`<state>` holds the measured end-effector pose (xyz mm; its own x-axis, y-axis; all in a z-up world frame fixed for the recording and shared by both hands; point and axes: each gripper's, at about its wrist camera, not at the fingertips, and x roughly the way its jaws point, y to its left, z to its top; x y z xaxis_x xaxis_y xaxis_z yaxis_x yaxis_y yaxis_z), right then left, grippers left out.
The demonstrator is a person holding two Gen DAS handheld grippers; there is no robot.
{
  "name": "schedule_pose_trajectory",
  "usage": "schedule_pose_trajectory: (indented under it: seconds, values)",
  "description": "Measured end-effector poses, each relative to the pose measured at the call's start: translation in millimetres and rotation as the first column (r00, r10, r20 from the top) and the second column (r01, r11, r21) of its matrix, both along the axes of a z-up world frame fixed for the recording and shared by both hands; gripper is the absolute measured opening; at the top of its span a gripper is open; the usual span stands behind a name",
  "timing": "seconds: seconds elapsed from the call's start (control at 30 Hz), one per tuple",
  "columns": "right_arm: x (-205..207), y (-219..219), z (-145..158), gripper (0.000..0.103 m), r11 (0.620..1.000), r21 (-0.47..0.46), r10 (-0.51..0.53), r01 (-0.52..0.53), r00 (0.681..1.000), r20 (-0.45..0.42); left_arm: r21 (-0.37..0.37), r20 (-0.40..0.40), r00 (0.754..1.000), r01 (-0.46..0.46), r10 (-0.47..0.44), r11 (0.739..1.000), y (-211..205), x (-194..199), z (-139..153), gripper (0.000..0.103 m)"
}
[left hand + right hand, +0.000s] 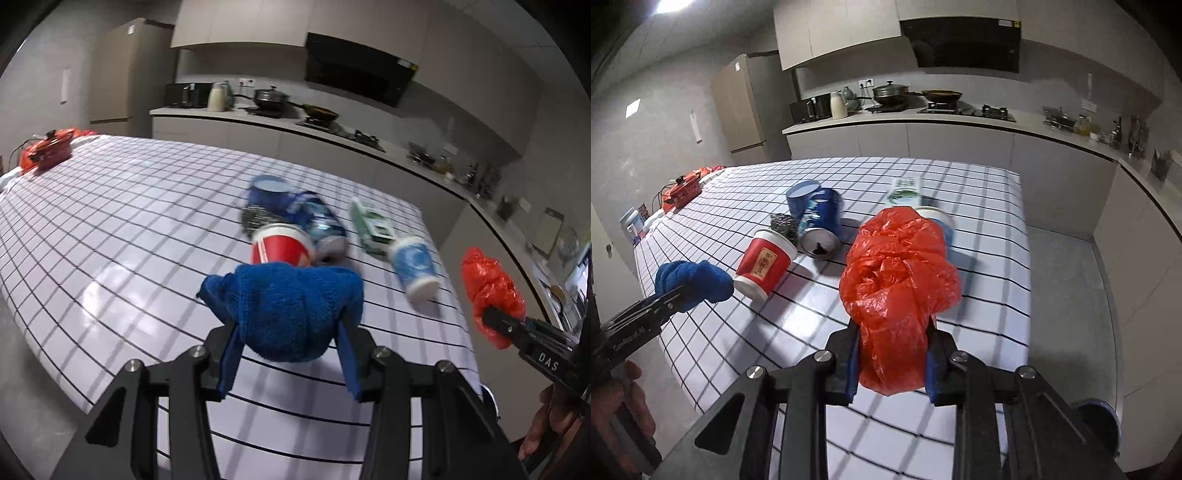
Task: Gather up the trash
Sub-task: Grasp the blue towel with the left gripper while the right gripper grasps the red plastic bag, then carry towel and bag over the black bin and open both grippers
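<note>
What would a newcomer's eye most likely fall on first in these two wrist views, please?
Probably the crumpled red plastic bag clamped in the right gripper and the blue cloth bunched in the left gripper, both above the near edge of the checked table. Beyond them a cluster of litter lies mid-table: a tipped red paper cup, a dented blue can and a blue paper cup.

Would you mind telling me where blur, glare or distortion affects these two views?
Left wrist view: the cups and cans are motion-smeared, the blue cloth is sharper, and glare patches the checked tablecloth. Right wrist view: crisper, a ceiling light flares; fisheye bends the grid in both.
</note>
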<state>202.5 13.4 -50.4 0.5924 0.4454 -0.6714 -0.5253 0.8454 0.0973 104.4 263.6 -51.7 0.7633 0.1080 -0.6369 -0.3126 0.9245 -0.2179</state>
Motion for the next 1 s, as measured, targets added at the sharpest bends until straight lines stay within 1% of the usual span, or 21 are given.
schedule_pose_trajectory:
  seconds: [0.17, 0.3, 0.53, 0.7, 0.87, 1.0]
  values:
    - [-11, -47, 4, 0.029, 0.999, -0.001, -0.045, 0.045, 0.999, 0.004, 0.003, 0.005, 0.998, 0.068, -0.068, 0.998, -49, 5, 6, 0.047]
    - [-21, -86, 6, 0.029, 0.996, -0.004, -0.087, 0.087, 0.996, 0.001, 0.004, 0.009, 0.991, 0.132, -0.132, 0.991, -89, 7, 10, 0.047]
    - [-36, -162, 8, 0.029, 0.984, -0.007, -0.180, 0.180, 0.984, -0.003, 0.007, 0.007, 0.969, 0.247, -0.247, 0.969, -159, 11, 14, 0.047]
    - [-45, -213, 9, 0.029, 0.971, -0.010, -0.241, 0.241, 0.971, -0.003, 0.008, 0.002, 0.948, 0.319, -0.319, 0.948, -206, 17, 15, 0.047]
    - [-53, -257, 8, 0.029, 0.956, -0.015, -0.292, 0.291, 0.957, -0.008, 0.011, -0.011, 0.930, 0.369, -0.369, 0.929, -243, 21, 10, 0.047]
    - [-57, -286, 4, 0.029, 0.947, -0.020, -0.320, 0.320, 0.947, -0.018, 0.008, -0.025, 0.921, 0.390, -0.390, 0.921, -263, 20, 3, 0.047]
